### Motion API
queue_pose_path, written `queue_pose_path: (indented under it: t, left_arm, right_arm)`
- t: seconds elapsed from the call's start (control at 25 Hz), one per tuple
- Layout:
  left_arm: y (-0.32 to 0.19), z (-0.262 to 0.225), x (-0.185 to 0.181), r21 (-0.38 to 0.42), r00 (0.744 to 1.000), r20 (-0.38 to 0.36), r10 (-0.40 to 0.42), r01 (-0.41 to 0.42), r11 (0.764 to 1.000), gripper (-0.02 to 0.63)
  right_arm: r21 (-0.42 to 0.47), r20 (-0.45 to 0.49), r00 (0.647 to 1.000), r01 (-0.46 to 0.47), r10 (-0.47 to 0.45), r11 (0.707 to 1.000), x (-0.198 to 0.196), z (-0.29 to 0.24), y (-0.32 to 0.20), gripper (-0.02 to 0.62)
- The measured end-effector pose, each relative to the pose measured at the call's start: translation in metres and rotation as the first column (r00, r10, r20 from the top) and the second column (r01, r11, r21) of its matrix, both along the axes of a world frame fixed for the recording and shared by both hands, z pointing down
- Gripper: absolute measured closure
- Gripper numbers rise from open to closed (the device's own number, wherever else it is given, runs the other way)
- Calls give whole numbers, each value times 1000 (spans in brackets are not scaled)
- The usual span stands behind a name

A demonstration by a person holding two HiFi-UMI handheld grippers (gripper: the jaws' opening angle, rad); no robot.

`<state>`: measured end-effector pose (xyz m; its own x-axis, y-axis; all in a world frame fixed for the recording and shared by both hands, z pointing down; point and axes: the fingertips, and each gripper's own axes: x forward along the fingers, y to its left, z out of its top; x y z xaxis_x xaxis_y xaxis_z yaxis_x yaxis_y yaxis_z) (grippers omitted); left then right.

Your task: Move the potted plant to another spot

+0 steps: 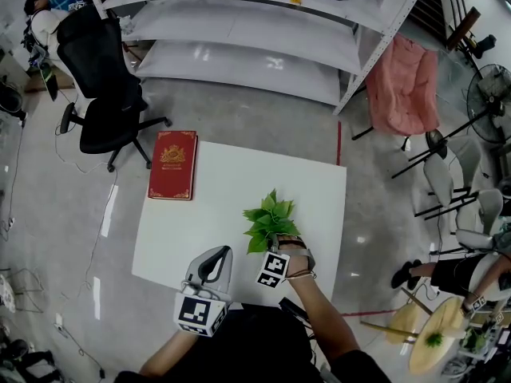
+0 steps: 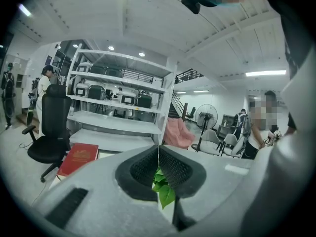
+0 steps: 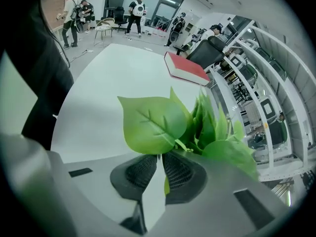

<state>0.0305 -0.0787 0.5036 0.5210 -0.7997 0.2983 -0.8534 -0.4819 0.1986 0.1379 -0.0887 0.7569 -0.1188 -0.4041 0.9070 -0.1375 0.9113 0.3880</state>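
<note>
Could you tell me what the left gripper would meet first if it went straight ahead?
Probably the plant, its leaves just beyond the left gripper's shut jaws; from above it sits slightly right, so it might miss.

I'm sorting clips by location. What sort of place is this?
Probably an open lab or workshop hall: metal shelving holding equipment, a black office chair and a standing fan on a polished floor around a white table.

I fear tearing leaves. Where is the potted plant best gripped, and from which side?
Probably low, at the stem base under the leaves of the potted plant, from the near table edge, where the right gripper is; the leaves fan wide and look flimsy. The pot is hidden.
</note>
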Motion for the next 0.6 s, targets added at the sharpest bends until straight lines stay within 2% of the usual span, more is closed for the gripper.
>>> queue_pose_path:
  t: [0.6]
  left_arm:
    - [8, -2, -5, 11, 999, -11, -38, 38, 999, 588]
  right_arm:
    - [24, 8, 1000, 27, -28, 999, 0, -2, 2, 580]
